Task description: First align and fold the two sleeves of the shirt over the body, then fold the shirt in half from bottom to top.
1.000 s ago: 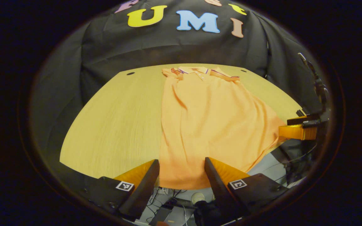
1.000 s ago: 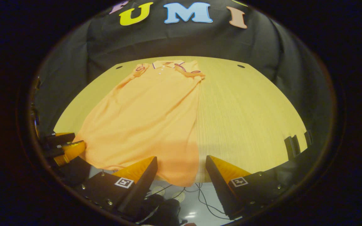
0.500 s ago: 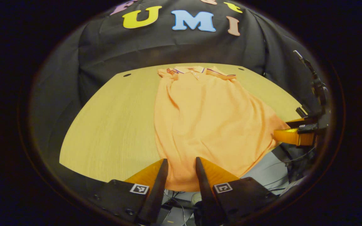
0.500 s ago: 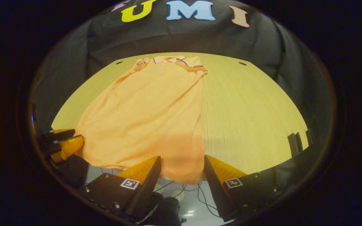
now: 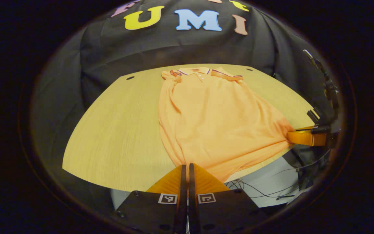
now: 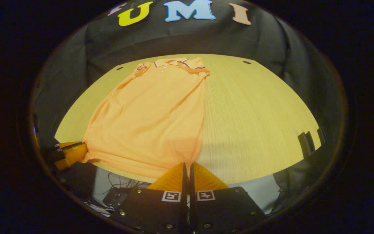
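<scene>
I hold one gripper in each hand, and both are at the near edge of the worktop (image 5: 115, 130). The orange shirt (image 5: 213, 123) lies flat on the wood, with its collar (image 5: 193, 71) at the far edge and its hem at the near edge. The two sleeves are already folded over the body, so the shirt makes a long narrow shape.

In the left gripper view, my left gripper (image 5: 185, 169) has its fingers pressed together on the near left corner of the hem; only a thin line is between them, and the cloth goes in at their tips. The hem there is pulled into small folds toward the tips. Far to the right in this view I see my right gripper (image 5: 299, 136) at the other hem corner, where the cloth is drawn to a point.

In the right gripper view, my right gripper (image 6: 187, 167) is also pressed together, pinching the near right corner of the shirt (image 6: 151, 117). At the left side of this view my left gripper (image 6: 73, 151) grips the opposite corner.

Between the two corners the hem runs along the near edge of the worktop (image 6: 258, 113).
</scene>
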{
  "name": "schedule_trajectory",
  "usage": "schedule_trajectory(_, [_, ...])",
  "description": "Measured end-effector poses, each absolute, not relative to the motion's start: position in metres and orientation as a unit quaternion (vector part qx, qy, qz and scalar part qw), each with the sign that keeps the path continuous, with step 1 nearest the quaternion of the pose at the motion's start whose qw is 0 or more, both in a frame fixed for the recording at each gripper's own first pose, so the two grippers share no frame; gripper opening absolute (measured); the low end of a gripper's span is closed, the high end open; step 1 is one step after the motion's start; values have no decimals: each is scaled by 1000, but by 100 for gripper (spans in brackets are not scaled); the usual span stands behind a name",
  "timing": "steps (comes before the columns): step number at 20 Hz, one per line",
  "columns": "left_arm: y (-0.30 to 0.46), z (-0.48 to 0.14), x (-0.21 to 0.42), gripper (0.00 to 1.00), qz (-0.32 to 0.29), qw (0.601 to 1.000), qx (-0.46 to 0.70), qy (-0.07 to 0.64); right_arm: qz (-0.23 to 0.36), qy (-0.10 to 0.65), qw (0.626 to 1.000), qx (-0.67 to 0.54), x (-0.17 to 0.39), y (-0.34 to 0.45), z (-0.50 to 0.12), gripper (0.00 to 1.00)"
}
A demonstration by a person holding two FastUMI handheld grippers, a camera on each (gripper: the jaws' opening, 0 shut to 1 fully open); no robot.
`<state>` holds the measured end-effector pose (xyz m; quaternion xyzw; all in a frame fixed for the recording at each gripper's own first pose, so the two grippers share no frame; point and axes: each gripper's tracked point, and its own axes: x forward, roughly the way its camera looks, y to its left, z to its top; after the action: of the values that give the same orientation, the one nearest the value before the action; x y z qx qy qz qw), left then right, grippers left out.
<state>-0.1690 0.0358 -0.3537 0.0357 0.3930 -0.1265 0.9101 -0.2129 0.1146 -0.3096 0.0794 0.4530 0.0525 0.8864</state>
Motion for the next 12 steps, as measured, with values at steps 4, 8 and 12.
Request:
schedule_trajectory(4, [37, -349, -167, 8, -107, 911, 34, 397, 69, 444, 887, 102, -207, 113, -298, 4])
schedule_trajectory(8, [35, -331, -159, 9, -77, 919, 15, 386, 89, 413, 899, 118, -192, 104, -273, 4])
schedule_trajectory(12, [30, -302, -144, 9, -52, 932, 7, 359, 113, 372, 914, 114, -170, 96, -241, 4])
